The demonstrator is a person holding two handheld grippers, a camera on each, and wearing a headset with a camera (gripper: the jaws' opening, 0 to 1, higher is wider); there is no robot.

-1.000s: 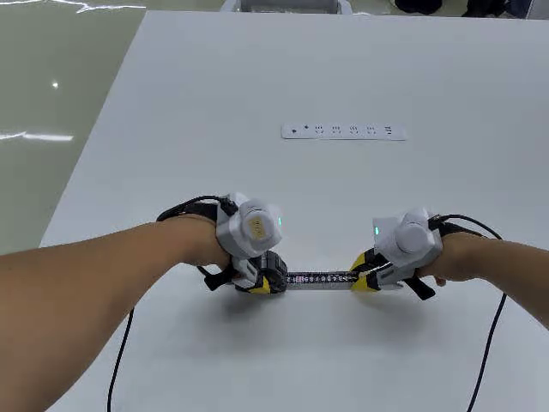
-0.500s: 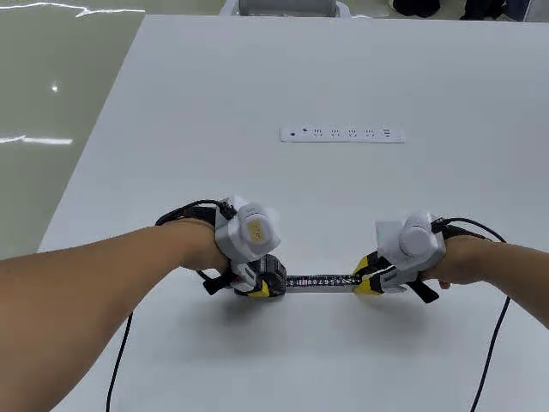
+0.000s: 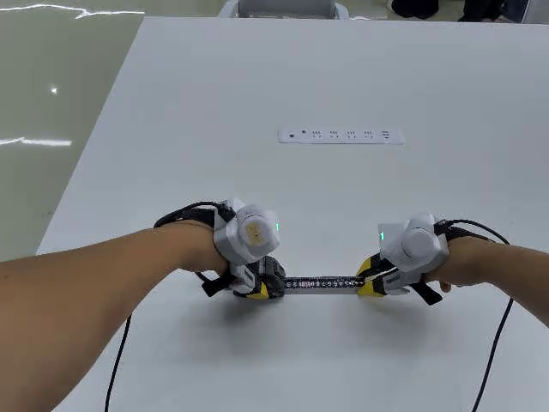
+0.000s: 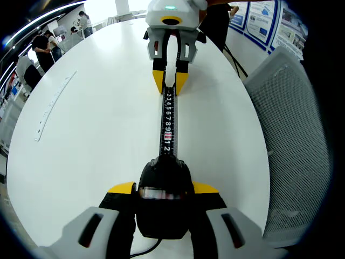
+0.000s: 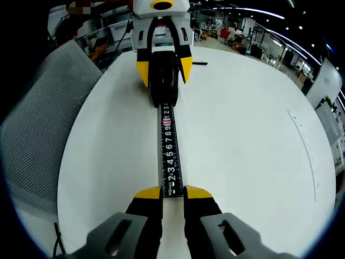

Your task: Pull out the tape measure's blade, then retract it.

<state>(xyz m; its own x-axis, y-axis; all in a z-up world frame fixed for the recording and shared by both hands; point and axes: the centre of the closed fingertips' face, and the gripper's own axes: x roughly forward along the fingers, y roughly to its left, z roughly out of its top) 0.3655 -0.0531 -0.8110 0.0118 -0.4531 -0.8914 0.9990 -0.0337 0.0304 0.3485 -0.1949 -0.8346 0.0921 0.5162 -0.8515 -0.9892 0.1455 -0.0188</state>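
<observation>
The black tape measure case (image 4: 164,195) sits low over the white table (image 3: 343,77), and my left gripper (image 4: 163,189) is shut on it between yellow-tipped fingers. Its numbered blade (image 4: 167,120) runs straight out to my right gripper (image 4: 170,82), which is shut on the blade's end. In the right gripper view the blade (image 5: 168,151) leads from my right gripper (image 5: 172,192) to the case (image 5: 162,75) in my left gripper (image 5: 163,71). From the head view, the left gripper (image 3: 259,287), the short blade (image 3: 322,281) and the right gripper (image 3: 369,283) lie in a line near the table's front.
A white power strip (image 3: 340,136) lies flat on the table beyond the grippers. Black cables (image 3: 120,352) trail from both wrists toward the table's near edge. A grey mesh chair (image 5: 40,118) stands beside the table. People stand at the far end of the room.
The right gripper has drifted slightly to the right with the blade's end, so a little more blade shows between the grippers. The left gripper holds the case in about the same place.
</observation>
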